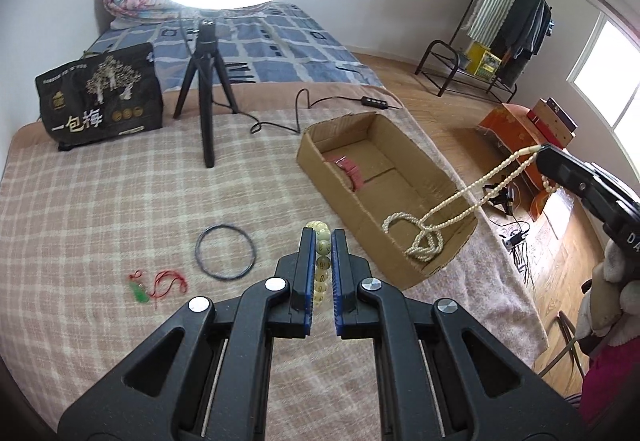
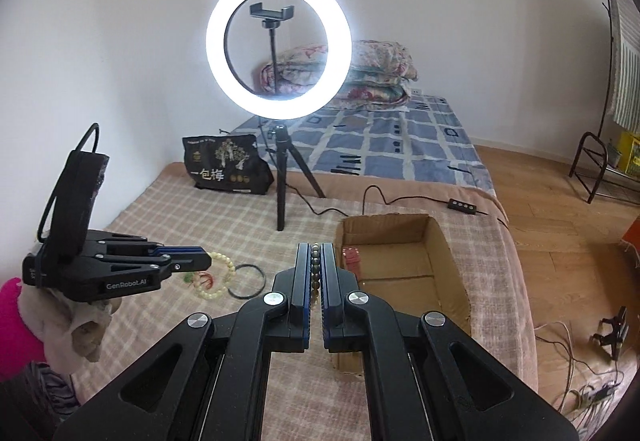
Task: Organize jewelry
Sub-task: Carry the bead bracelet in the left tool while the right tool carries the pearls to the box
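While your right gripper (image 2: pixel 316 253) pinches the pearl necklace (image 1: pixel 440 217) and your left gripper (image 1: pixel 323 241) clamps the bead bracelet (image 1: pixel 322 247), lower the necklace fully into the box (image 1: pixel 320 161) before releasing.

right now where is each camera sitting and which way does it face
Left wrist view: sits on the left gripper, looking forward and down over the checked blanket at the open cardboard box; its jaws are shut on a pale yellow bead bracelet, and the right gripper dangles a cream bead necklace into the box.
Right wrist view: sits on the right gripper, facing the lit white ring light; the left gripper and a gloved hand show.
Shared: box, ring light, thin black ring.
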`<act>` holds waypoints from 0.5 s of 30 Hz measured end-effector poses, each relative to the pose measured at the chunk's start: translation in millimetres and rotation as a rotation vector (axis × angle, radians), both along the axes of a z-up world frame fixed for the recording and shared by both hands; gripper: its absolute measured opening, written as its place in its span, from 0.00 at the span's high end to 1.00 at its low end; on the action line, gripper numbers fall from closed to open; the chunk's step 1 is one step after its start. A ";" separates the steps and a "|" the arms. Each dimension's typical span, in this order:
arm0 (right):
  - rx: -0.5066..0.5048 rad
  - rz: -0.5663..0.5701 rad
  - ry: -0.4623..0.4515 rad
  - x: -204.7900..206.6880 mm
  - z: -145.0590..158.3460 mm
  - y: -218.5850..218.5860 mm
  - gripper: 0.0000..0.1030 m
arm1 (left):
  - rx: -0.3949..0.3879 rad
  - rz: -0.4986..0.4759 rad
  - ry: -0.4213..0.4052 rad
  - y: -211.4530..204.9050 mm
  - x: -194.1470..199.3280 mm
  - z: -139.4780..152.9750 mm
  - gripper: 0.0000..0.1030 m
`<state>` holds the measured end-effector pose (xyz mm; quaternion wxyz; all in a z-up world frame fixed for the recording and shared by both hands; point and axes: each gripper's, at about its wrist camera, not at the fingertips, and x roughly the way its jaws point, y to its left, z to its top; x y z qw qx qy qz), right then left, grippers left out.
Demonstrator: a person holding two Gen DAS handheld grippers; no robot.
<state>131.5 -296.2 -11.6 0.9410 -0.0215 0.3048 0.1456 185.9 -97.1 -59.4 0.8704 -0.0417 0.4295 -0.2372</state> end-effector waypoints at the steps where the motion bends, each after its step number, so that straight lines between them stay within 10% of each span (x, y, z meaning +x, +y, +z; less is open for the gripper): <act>1: -0.004 -0.014 0.001 1.9 -1.2 -5.5 0.98 | -0.001 -0.005 -0.003 -4.3 3.0 1.3 0.95; 15: -0.027 -0.113 0.055 17.6 -24.0 -57.1 0.98 | -0.008 -0.065 -0.018 -81.2 54.1 11.0 0.95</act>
